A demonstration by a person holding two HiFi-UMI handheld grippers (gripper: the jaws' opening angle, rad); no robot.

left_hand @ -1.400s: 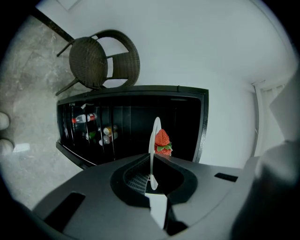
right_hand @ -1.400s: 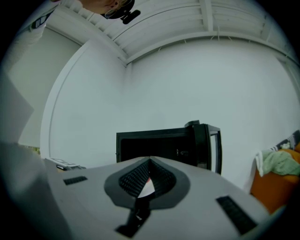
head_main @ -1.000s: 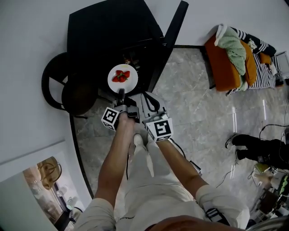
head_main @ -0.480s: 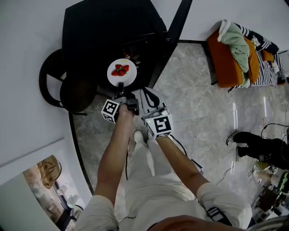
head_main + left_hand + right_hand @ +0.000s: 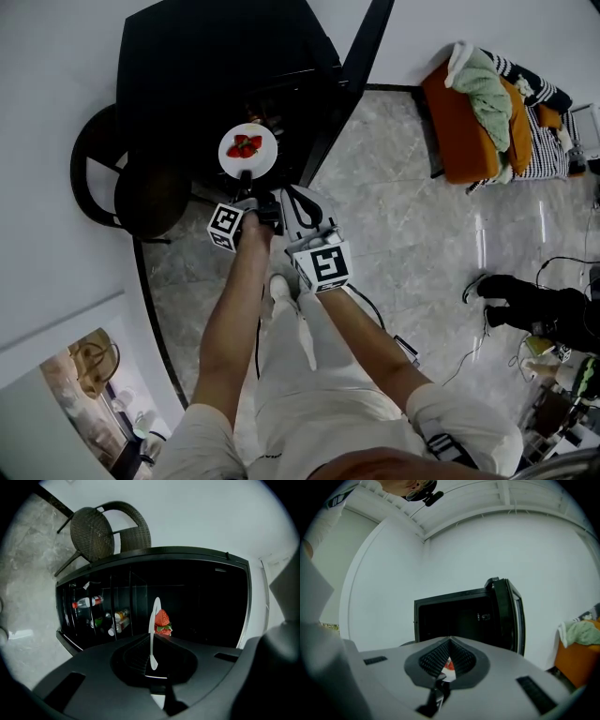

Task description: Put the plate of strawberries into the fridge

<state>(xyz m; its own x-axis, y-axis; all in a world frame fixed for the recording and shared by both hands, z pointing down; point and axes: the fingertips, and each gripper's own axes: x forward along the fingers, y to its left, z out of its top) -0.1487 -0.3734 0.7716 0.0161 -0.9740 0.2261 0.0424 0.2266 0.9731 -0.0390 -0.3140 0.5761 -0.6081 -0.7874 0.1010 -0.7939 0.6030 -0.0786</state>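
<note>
Several bottles (image 5: 87, 603) show clearly only in left gripper view; left tongs (image 5: 152, 638) clamp plate (image 5: 266, 157), right tongs (image 5: 450, 640) closed, empty.

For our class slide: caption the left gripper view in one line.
Left gripper shut on a white plate of strawberries, facing the open black fridge.

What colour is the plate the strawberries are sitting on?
White: a plain round plate under red strawberries. The head view shows it best.

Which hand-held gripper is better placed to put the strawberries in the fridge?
Left. The left hand-held gripper grips the plate of strawberries facing the open fridge; the right hand-held gripper holds nothing.
</note>
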